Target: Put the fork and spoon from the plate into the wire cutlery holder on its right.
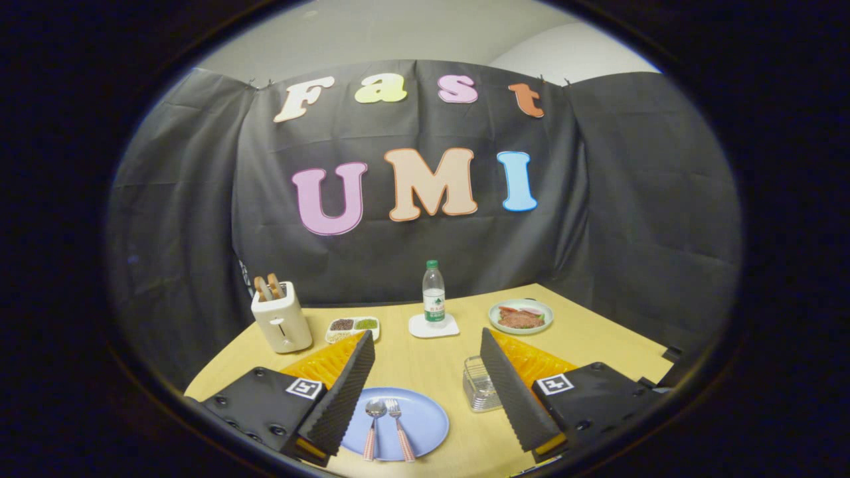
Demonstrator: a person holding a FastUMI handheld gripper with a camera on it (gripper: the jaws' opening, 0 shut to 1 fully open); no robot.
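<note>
A blue plate (425, 418) lies on the wooden table between my fingers, toward the left one. On it rest a spoon (373, 418) and a fork (398, 421) side by side, both with pink striped handles pointing toward me. The wire cutlery holder (478, 385) stands to the right of the plate, partly hidden behind my right finger (518, 398). My gripper (428, 345) hovers above the table, open wide, with nothing between its fingers. The left finger (342, 398) covers the plate's left rim.
Farther back on the table stand a white toaster (282, 322) with bread slices, a small divided dish (353, 326), a water bottle (433, 295) on a white coaster, and a plate of food (521, 317). The black cloth wall rises behind the table.
</note>
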